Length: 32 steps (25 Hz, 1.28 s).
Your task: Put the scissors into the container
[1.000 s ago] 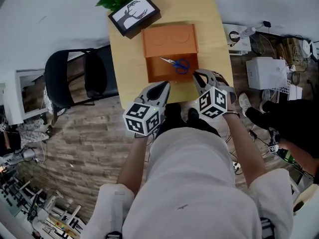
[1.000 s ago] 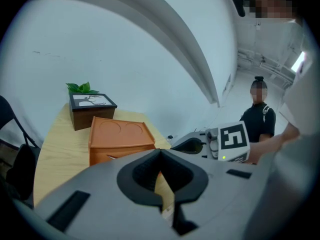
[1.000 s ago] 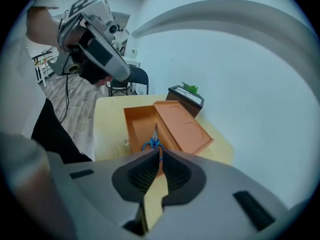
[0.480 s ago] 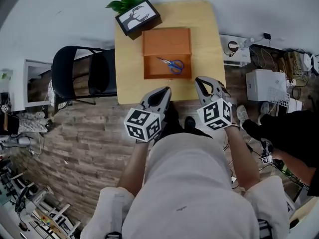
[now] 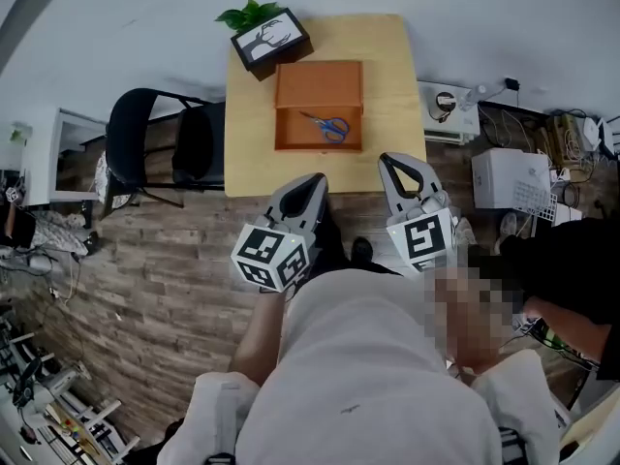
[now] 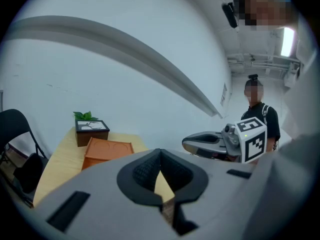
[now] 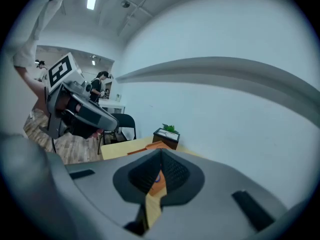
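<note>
While one pair of scissors (image 5: pixel 327 125) lies inside the single orange container (image 5: pixel 319 85) on the desk (image 5: pixel 387 76), two grippers hang short of the desk: left gripper (image 5: pixel 312 182) and right gripper (image 5: pixel 395 163), each with jaws pressed together, empty. One black box (image 5: pixel 270 39) partly hides a plant (image 5: pixel 247 14).

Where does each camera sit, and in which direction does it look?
Head view: on the person's head, facing steeply down at the table with the scissors in the container; torso, left gripper and right gripper show.
Left gripper view: on the left gripper, facing along its shut jaws toward the table; right gripper shows at right.
Right gripper view: on the right gripper, facing along its shut jaws toward the table; left gripper shows at left.
Shared: both gripper views show the container and the plant box.
</note>
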Each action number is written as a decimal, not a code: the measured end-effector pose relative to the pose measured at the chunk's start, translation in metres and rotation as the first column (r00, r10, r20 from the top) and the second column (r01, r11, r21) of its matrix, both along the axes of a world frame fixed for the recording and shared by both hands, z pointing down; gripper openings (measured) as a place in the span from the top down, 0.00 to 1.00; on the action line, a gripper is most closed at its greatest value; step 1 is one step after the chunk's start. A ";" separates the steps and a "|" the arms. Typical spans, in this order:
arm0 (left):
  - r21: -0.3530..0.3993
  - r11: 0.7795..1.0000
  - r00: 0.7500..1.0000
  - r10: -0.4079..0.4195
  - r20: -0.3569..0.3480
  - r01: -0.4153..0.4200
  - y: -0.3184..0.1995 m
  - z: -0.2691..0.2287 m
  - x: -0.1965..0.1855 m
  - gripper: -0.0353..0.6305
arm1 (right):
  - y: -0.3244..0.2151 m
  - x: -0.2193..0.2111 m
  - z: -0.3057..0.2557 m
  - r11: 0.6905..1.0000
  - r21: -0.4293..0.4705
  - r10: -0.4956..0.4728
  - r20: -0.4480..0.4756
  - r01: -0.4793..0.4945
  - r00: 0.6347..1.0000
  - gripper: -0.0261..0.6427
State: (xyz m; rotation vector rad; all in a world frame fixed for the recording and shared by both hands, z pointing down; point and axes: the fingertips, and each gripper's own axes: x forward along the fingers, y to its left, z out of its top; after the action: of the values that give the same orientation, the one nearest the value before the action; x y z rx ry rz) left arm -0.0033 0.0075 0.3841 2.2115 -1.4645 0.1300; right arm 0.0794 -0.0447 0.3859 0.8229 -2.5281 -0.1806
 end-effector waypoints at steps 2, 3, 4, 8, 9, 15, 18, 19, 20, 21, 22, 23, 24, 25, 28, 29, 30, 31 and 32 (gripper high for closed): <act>0.024 1.000 1.000 -0.005 -0.006 0.005 0.006 -0.011 0.003 0.94 | 0.007 0.003 -0.014 1.000 -0.020 -0.005 0.051 0.006 0.999 0.96; 0.035 0.999 1.000 -0.008 -0.008 0.008 0.009 -0.016 0.003 0.94 | 0.011 0.005 -0.020 0.999 -0.032 -0.007 0.081 0.010 0.997 0.96; 0.046 0.999 1.000 -0.012 -0.008 0.013 0.012 -0.021 0.004 0.94 | 0.014 0.007 -0.026 0.999 -0.042 -0.007 0.112 0.012 0.994 0.96; 0.091 0.995 1.000 -0.026 -0.003 0.026 0.027 -0.041 0.008 0.94 | 0.026 0.021 -0.042 0.997 -0.075 0.017 0.195 -0.002 0.981 0.96; 0.102 0.994 1.000 -0.028 0.001 0.028 0.029 -0.045 0.008 0.94 | 0.029 0.024 -0.046 0.997 -0.084 0.019 0.213 -0.001 0.977 0.96; 0.124 0.991 0.999 -0.042 -0.008 0.042 0.050 -0.050 0.017 0.94 | 0.053 0.033 -0.055 0.993 -0.113 -0.006 0.291 0.041 0.957 0.96; 0.128 0.991 0.999 -0.041 -0.011 0.043 0.052 -0.051 0.021 0.94 | 0.056 0.035 -0.054 0.993 -0.109 -0.016 0.290 0.050 0.957 0.96; 0.128 0.991 0.999 -0.040 -0.010 0.041 0.052 -0.051 0.022 0.94 | 0.057 0.035 -0.054 0.992 -0.113 -0.014 0.291 0.048 0.957 0.96; 0.127 0.991 0.999 -0.039 -0.008 0.040 0.053 -0.050 0.022 0.94 | 0.058 0.036 -0.053 0.992 -0.119 -0.010 0.292 0.047 0.956 0.96; 0.126 0.991 0.999 -0.039 -0.007 0.039 0.054 -0.050 0.023 0.94 | 0.060 0.036 -0.052 0.991 -0.126 -0.006 0.293 0.045 0.956 0.96; 0.126 0.991 0.999 -0.040 -0.005 0.040 0.055 -0.050 0.023 0.94 | 0.062 0.036 -0.052 0.990 -0.131 -0.005 0.293 0.046 0.956 0.96; 0.125 0.991 0.999 -0.041 -0.003 0.041 0.056 -0.049 0.022 0.94 | 0.063 0.036 -0.051 0.990 -0.133 -0.007 0.295 0.048 0.956 0.96; 0.126 0.991 0.999 -0.043 -0.001 0.043 0.056 -0.050 0.022 0.94 | 0.064 0.037 -0.051 0.990 -0.132 -0.008 0.299 0.050 0.954 0.96; 0.126 0.991 0.999 -0.044 0.000 0.044 0.056 -0.050 0.023 0.94 | 0.064 0.037 -0.051 0.990 -0.132 -0.008 0.304 0.050 0.953 0.96; 0.124 0.991 0.999 -0.045 0.001 0.044 0.056 -0.049 0.023 0.94 | 0.065 0.038 -0.053 0.990 -0.132 -0.008 0.314 0.052 0.949 0.96; 0.123 0.991 0.999 -0.045 0.001 0.044 0.056 -0.049 0.022 0.94 | 0.065 0.037 -0.054 0.990 -0.132 -0.009 0.317 0.053 0.948 0.96; 0.122 0.992 0.999 -0.045 0.001 0.045 0.056 -0.049 0.022 0.94 | 0.066 0.037 -0.054 0.990 -0.131 -0.010 0.321 0.055 0.947 0.96; 0.122 0.991 0.999 -0.046 0.002 0.045 0.056 -0.048 0.021 0.94 | 0.066 0.037 -0.055 0.990 -0.129 -0.011 0.325 0.056 0.946 0.96; 0.123 0.991 0.999 -0.046 0.003 0.045 0.056 -0.048 0.021 0.94 | 0.066 0.037 -0.055 0.990 -0.129 -0.011 0.328 0.057 0.945 0.96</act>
State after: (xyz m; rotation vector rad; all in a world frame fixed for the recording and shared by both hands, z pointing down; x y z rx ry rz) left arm 0.0182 0.0636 0.3357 2.2742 -1.5628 0.0314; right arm 0.1164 0.0210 0.3311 0.8106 -2.8263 0.1297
